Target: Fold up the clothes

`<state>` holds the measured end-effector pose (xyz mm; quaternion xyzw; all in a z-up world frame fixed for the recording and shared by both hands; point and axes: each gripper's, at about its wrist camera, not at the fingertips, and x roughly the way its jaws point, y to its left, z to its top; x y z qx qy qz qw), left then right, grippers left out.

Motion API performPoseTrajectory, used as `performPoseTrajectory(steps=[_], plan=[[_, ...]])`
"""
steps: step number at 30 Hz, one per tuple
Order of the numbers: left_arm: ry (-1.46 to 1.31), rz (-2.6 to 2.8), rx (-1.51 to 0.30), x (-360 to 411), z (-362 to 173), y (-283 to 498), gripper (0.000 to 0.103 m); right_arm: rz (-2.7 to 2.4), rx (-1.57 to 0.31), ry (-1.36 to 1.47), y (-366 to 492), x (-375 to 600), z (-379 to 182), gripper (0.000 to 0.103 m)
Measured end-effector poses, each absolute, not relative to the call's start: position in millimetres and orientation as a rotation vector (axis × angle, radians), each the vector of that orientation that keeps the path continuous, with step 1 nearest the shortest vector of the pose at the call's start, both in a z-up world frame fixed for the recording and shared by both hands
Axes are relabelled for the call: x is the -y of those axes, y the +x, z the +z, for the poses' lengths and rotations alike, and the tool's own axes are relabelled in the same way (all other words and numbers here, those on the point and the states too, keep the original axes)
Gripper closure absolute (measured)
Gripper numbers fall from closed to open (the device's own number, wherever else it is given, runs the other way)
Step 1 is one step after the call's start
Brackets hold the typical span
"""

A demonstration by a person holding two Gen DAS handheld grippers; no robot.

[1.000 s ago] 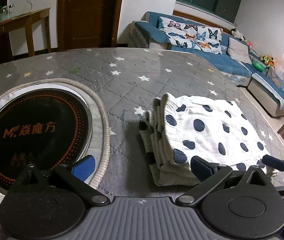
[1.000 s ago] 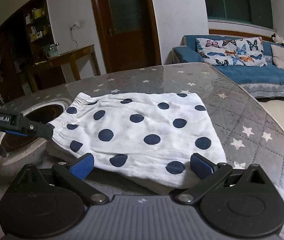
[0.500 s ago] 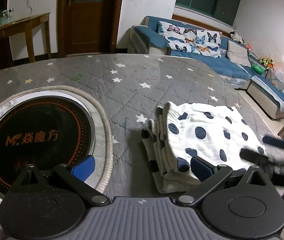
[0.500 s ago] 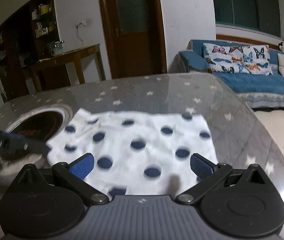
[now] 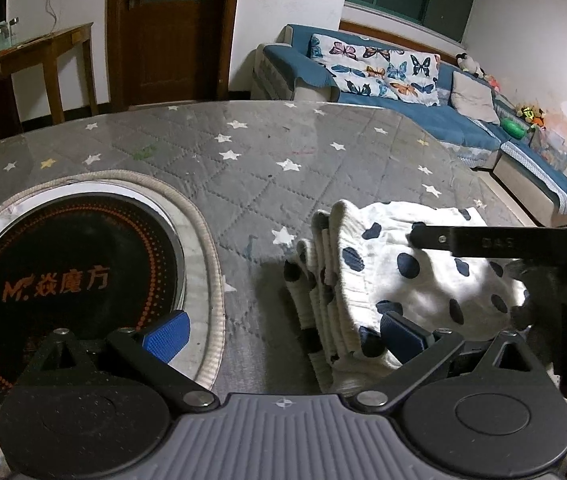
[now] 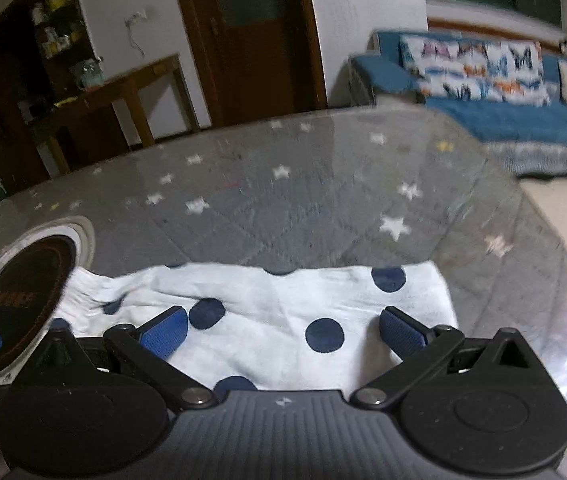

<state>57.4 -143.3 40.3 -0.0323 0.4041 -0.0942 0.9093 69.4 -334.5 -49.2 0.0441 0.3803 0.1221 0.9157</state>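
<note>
Your right wrist view is smeared by motion blur, so the sofa and the far edge of the bench are soft there. In the left wrist view, the near right part of the polka-dot garment is hidden behind your right gripper, a dark bar crossing above the cloth; you cannot tell from that view whether it touches.

The garment lies folded on the bench, its stacked ribbed edges facing the round black cooktop set into the bench top. A strip of bare cover separates them in the left view; in the right view the cloth's corner seems to meet the cooktop's pale rim.

Your left gripper has its fingers spread apart and empty, the right one just at the folded stack. Your right gripper's fingers are likewise apart, low over the cloth, gripping nothing.

Beyond the garment the grey star-print quilted cover is bare. A wooden door and side table stand behind.
</note>
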Motion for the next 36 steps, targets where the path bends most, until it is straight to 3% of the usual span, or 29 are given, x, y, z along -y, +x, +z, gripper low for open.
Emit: performPoseTrajectory(steps=[18, 36], plan=[[-0.074, -0.195, -0.819, 139.3, 43.8, 52.8, 0.0, 0.293, -0.785, 0.052, 73.2, 298.4, -46.5, 0.0], [-0.043, -0.218, -0.794, 146.4, 46.9, 22.1, 0.0, 0.252, -0.625, 0.057, -14.5, 313.3, -26.0, 0.0]])
